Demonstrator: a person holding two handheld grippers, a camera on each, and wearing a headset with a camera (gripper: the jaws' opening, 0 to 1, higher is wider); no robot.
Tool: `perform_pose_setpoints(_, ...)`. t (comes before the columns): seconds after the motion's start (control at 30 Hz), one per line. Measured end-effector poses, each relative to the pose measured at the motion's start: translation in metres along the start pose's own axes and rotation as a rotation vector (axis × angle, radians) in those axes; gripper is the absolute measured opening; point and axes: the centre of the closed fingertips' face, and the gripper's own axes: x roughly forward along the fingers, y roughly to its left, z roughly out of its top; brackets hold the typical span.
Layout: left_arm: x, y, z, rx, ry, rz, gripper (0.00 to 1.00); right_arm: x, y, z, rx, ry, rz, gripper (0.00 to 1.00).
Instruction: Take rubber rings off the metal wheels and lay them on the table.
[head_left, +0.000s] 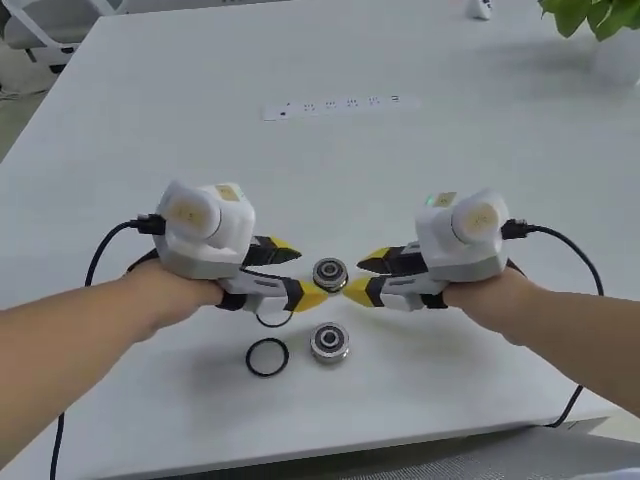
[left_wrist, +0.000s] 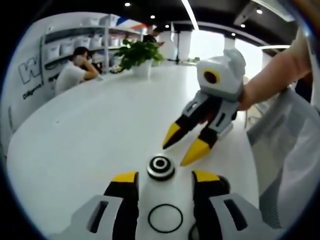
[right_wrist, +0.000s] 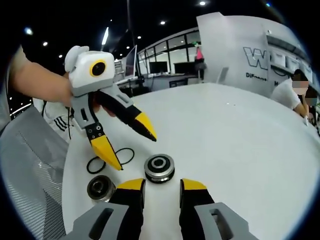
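Left gripper (head_left: 305, 273) and right gripper (head_left: 358, 277) facing tip to tip, jaws parted, seemingly not touching

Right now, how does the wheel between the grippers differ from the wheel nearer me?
The wheel between the grippers sits between the tips of the open left gripper and open right gripper; the nearer wheel lies outside both. A loose rubber ring lies beside the nearer wheel, apart, farther from the wheel between the grippers. In the right gripper view the nearer wheel looks the darker. Both lie flat on the table, ungripped.
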Motion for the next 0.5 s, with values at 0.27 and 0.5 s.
perform_pose_setpoints(0.27, 0.007, 0.007, 0.002, -0.011, 0.001, 0.013, 0.34, 0.004, 0.001, -0.001, 0.012, 0.002, 0.01, 0.22)
perform_pose_setpoints(0.5, 0.014, 0.005, 0.005, 0.001, 0.012, 0.004, 0.29, 0.007, 0.002, 0.0, 0.016, -0.004, 0.017, 0.2)
